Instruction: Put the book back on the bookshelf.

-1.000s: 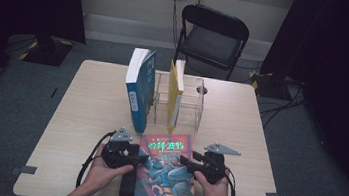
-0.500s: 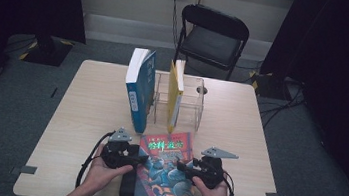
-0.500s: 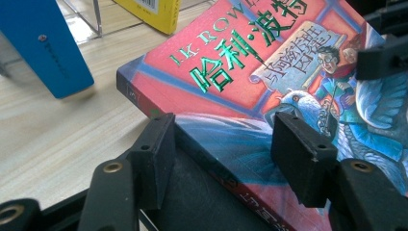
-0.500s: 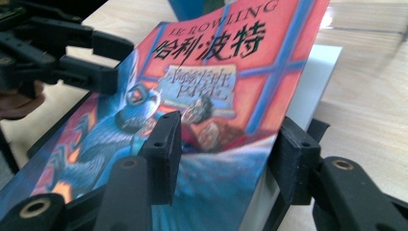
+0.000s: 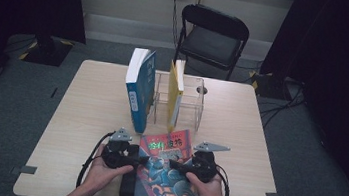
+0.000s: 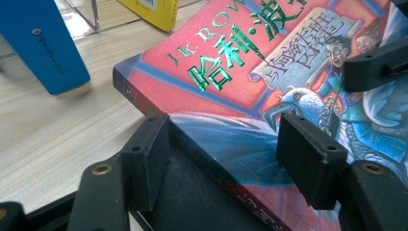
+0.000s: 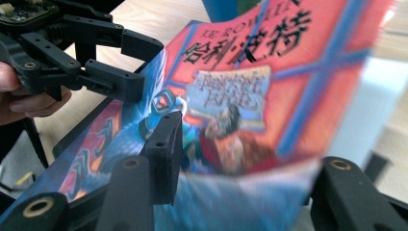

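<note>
While the red-covered book (image 5: 166,170) lies flat near the table's (image 5: 84,117) front edge, between the two hands and partly over a flat black object (image 5: 126,187), both grippers flank it. At the far left of the scene a blue book (image 5: 138,91) stands upright just beside a clear acrylic rack (image 5: 193,100), in which a yellow book (image 5: 175,90) also stands.

The left gripper (image 6: 219,144) straddles the red book's spine edge, one jaw below it and one above the cover; its jaws have just been opening, and the pads seem to stand off the book rather than press it, so the grip reads as released.

Further right, the right gripper (image 7: 250,163) has the book's open edge between its jaws, which have just been closing; one pad lies against the cover, the other is hidden under the pages, so a firm pinch cannot be told.

By its look the paperback is thick, fairly heavy and bendy, with a glossy, slippery cover. It should likely be gripped at the spine, where the block is stiffest.
</note>
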Demonstrator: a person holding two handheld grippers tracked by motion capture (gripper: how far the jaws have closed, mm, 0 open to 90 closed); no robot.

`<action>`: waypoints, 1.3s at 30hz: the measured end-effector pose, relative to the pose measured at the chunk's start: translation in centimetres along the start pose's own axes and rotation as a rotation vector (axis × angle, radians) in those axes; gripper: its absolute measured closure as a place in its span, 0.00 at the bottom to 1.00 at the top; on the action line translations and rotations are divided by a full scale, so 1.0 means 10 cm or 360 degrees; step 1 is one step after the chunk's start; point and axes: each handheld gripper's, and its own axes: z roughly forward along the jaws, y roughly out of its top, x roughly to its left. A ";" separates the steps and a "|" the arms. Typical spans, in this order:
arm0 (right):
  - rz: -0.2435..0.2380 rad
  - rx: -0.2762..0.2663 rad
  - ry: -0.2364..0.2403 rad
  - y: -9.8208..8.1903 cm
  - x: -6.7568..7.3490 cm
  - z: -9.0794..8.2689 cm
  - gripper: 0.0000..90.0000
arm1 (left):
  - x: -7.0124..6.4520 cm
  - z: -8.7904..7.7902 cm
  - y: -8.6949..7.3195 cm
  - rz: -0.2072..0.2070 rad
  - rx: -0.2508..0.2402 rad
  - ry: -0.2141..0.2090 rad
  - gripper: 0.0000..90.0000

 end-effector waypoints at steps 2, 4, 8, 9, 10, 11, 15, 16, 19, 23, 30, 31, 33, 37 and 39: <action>-0.0004 0.0004 0.0004 0.01 0.00 0.02 0.58 | 0.01 0.00 0.00 0.0006 0.0000 -0.0005 0.40; -0.0049 0.0025 0.0033 0.06 -0.01 0.08 0.60 | 0.02 0.00 -0.02 0.0010 -0.0013 -0.0014 0.39; -0.0059 0.0029 0.0081 0.06 -0.02 0.10 0.64 | 0.02 0.02 -0.02 0.0013 -0.0023 -0.0022 0.35; -0.0059 0.0029 0.0081 0.06 -0.02 0.10 0.64 | 0.02 0.02 -0.02 0.0013 -0.0023 -0.0022 0.34; -0.0067 0.0037 0.0105 0.06 -0.02 0.10 0.70 | 0.01 0.02 -0.02 0.0016 -0.0022 -0.0015 0.33; -0.0067 0.0037 0.0105 0.06 -0.02 0.10 0.70 | 0.01 0.03 -0.02 0.0023 -0.0021 -0.0014 0.33; -0.0078 0.0010 0.0165 0.07 -0.02 0.07 0.87 | 0.00 0.04 -0.01 0.0024 -0.0028 0.0002 0.31; -0.0101 -0.0006 0.0170 0.09 0.01 0.05 0.90 | 0.00 0.05 -0.01 0.0017 -0.0029 0.0001 0.30; -0.0118 -0.0019 0.0165 0.09 0.02 0.04 0.91 | 0.02 0.04 -0.01 0.0008 -0.0025 -0.0013 0.30; -0.0142 -0.0097 0.0165 0.06 0.05 0.01 0.93 | 0.04 0.03 0.00 -0.0047 -0.0036 -0.0047 0.28; -0.0173 -0.0133 0.0153 0.08 0.12 -0.03 0.93 | 0.06 0.05 0.01 -0.0057 -0.0040 -0.0070 0.21; -0.0176 -0.0137 0.0152 0.08 0.12 -0.03 0.93 | 0.06 0.06 0.01 -0.0056 -0.0043 -0.0071 0.21; -0.0179 -0.0138 0.0149 0.08 0.12 -0.04 0.94 | 0.06 0.06 0.01 -0.0065 -0.0042 -0.0071 0.20; -0.0179 -0.0153 0.0151 0.08 0.14 -0.05 0.94 | 0.07 0.06 0.01 -0.0085 -0.0050 -0.0093 0.19; -0.0183 -0.0166 0.0153 0.08 0.15 -0.06 0.94 | 0.09 0.07 0.01 -0.0091 -0.0054 -0.0127 0.18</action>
